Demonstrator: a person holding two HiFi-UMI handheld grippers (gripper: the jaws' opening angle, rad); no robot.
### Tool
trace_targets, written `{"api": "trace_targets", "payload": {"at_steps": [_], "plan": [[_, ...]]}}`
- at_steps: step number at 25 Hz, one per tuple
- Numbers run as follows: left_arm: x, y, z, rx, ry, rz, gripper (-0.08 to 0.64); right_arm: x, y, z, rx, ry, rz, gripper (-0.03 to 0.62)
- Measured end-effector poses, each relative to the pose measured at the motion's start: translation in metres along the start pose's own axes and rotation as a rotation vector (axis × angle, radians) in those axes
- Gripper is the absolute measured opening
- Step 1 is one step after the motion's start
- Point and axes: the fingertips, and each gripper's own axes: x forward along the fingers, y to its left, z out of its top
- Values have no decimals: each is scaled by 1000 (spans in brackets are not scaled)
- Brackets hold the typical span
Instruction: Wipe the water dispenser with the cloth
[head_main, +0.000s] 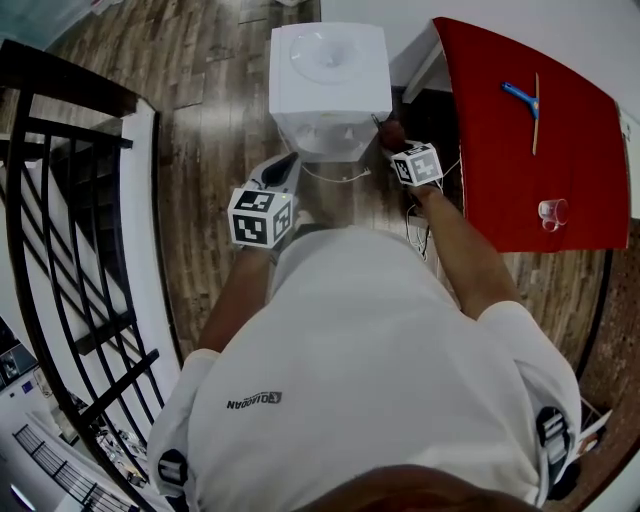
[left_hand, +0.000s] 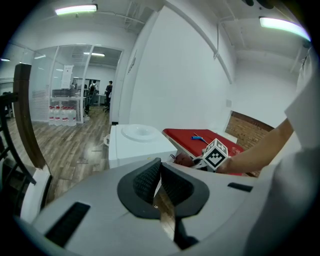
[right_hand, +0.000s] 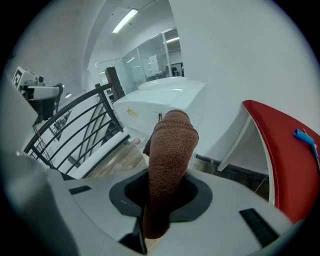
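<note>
The white water dispenser (head_main: 328, 78) stands on the wood floor ahead, also in the left gripper view (left_hand: 137, 144) and the right gripper view (right_hand: 165, 102). My right gripper (head_main: 397, 135) is shut on a brown cloth (right_hand: 168, 165), whose rolled end (head_main: 391, 130) sits right at the dispenser's front right corner; contact cannot be told. My left gripper (head_main: 285, 172) hangs just below the dispenser's front left, jaws together with nothing between them (left_hand: 159, 185).
A red table (head_main: 530, 130) stands to the right, carrying a blue-handled tool (head_main: 521, 96) and a small clear cup (head_main: 552, 211). A black stair railing (head_main: 60, 230) runs down the left side. A thin cord (head_main: 335, 178) lies on the floor under the dispenser.
</note>
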Motion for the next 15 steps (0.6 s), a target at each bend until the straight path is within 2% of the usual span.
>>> {"api": "trace_targets", "payload": {"at_steps": [4, 7, 11, 15], "plan": [[-8, -9, 3, 8, -12, 9, 1, -15, -2, 0, 55, -35, -9, 72], [-21, -11, -2, -7, -21, 32, 1, -34, 19, 8, 55, -91, 20, 72], [-36, -10, -9, -27, -45, 79, 0, -64, 59, 16, 34, -172, 111, 72], [-73, 7, -10, -50, -84, 185, 1, -85, 112, 36, 15, -247, 233, 72]]}}
